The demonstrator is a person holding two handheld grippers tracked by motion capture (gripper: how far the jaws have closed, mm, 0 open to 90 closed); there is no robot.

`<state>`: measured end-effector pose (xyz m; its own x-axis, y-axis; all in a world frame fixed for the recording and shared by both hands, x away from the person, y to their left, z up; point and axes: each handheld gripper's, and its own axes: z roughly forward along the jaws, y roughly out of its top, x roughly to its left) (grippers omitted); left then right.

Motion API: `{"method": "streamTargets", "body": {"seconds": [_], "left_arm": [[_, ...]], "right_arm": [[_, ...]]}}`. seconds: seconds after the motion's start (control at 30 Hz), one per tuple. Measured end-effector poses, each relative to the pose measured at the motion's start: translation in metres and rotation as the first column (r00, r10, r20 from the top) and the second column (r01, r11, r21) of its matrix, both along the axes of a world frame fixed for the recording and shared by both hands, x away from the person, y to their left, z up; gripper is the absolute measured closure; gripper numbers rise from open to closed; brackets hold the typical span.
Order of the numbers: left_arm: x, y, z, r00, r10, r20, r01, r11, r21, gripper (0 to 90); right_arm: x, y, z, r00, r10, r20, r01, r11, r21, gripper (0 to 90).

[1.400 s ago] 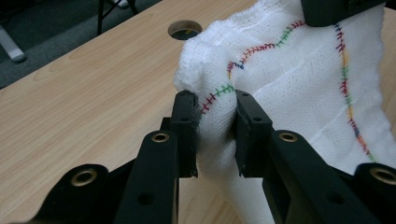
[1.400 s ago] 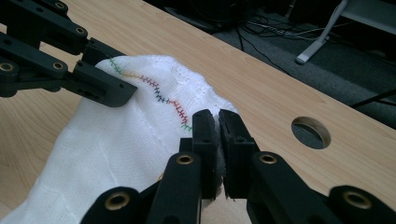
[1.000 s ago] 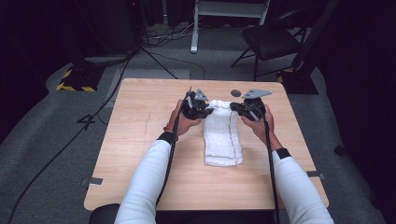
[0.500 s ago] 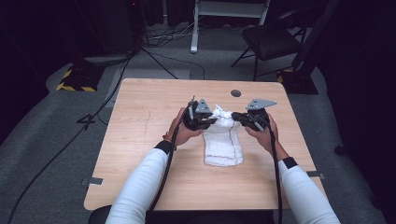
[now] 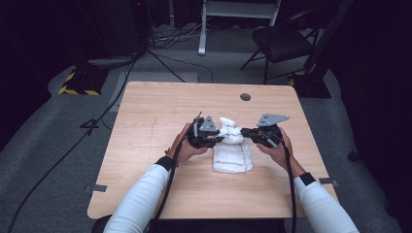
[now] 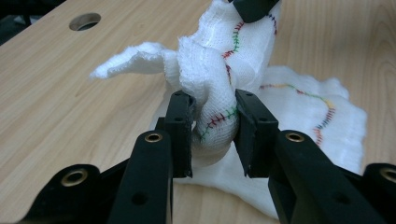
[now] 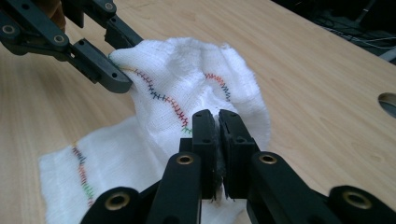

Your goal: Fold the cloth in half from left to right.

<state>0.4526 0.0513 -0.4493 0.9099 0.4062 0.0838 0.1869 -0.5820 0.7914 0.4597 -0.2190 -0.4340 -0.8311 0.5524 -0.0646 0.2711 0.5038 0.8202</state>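
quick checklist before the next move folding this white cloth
1. Right gripper clamped on cloth edge: ok, jaws nearly together with fabric pinched.
2. Left gripper grip firm: not ok, its jaws have just been opening around a bunched fold.
3. Far end lifted off the table: ok, raised between both grippers.
4. Near end lying flat: ok.
5. Cloth edges aligned: cannot tell, the fabric is bunched.

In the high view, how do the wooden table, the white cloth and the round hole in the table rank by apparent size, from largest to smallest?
1. Wooden table, by far the largest.
2. White cloth.
3. Round hole, the smallest.
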Motion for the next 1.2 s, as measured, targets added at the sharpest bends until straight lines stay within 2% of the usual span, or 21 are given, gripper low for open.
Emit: {"method": "streamTargets", "body": {"seconds": [0.33, 0.43, 0.53, 0.63, 0.87, 1.07, 1.2], "left_arm": [[-0.023, -0.004, -0.011, 0.9985, -0.054, -0.011, 0.054, 0.9969, 0.057, 67.0], [-0.031, -0.009, -0.012, 0.9970, -0.075, 0.018, 0.073, 0.9926, 0.096, 67.5], [-0.038, -0.012, -0.014, 0.9943, -0.103, 0.027, 0.099, 0.9881, 0.118, 66.7], [-0.044, -0.014, -0.017, 0.9922, -0.123, 0.018, 0.120, 0.9845, 0.128, 65.3], [-0.052, -0.013, -0.022, 0.9904, -0.138, 0.007, 0.135, 0.9775, 0.162, 71.2], [-0.060, -0.008, -0.023, 0.9882, -0.153, -0.004, 0.152, 0.9753, 0.161, 79.4], [-0.064, -0.006, -0.024, 0.9874, -0.158, -0.012, 0.158, 0.9737, 0.164, 84.5]], "right_arm": [[-0.027, 0.003, -0.012, 0.9973, 0.070, -0.022, -0.071, 0.9965, -0.045, 84.9], [-0.034, 0.002, -0.016, 0.9961, 0.082, -0.032, -0.084, 0.9949, -0.056, 84.2], [-0.041, -0.003, -0.021, 0.9954, 0.086, -0.042, -0.089, 0.9936, -0.069, 83.1], [-0.047, -0.007, -0.025, 0.9940, 0.095, -0.054, -0.099, 0.9919, -0.079, 80.0], [-0.060, -0.014, -0.031, 0.9922, 0.106, -0.065, -0.113, 0.9883, -0.103, 80.9], [-0.066, -0.016, -0.034, 0.9912, 0.114, -0.067, -0.122, 0.9853, -0.120, 83.5], [-0.071, -0.017, -0.035, 0.9906, 0.118, -0.070, -0.126, 0.9849, -0.119, 80.6]]}}
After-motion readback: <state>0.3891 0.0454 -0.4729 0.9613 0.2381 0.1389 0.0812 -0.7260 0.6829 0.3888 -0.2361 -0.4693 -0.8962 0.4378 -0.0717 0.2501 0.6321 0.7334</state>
